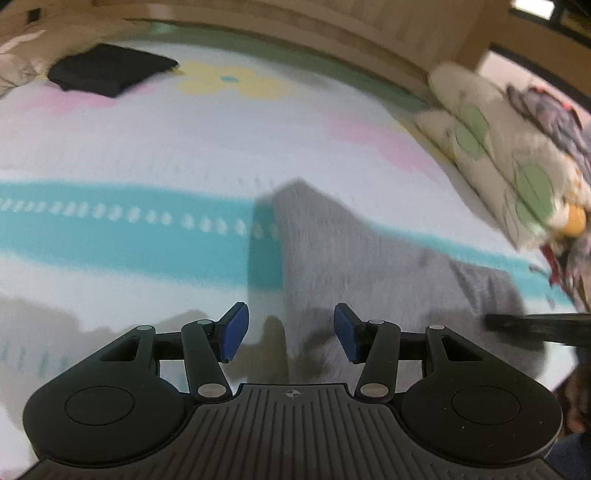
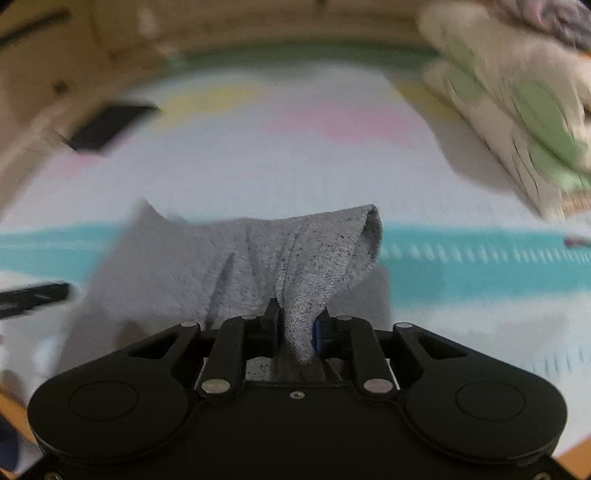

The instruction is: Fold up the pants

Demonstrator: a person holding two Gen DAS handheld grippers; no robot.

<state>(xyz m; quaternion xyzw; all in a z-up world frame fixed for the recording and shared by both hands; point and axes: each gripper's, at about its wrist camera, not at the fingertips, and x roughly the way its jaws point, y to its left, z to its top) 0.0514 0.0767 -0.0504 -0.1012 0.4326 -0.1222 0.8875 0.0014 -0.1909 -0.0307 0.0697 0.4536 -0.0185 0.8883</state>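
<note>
Grey pants lie on a bed sheet with white, teal and pink bands. My left gripper is open and empty, its blue pads just above the near edge of the pants. My right gripper is shut on a bunched fold of the grey pants and holds it lifted off the sheet. The right gripper's dark finger shows at the right edge of the left wrist view. Both views are blurred by motion.
A folded black garment lies at the far left of the bed, also in the right wrist view. A cream quilt with green patches is piled at the right. A wooden bed frame runs along the far side.
</note>
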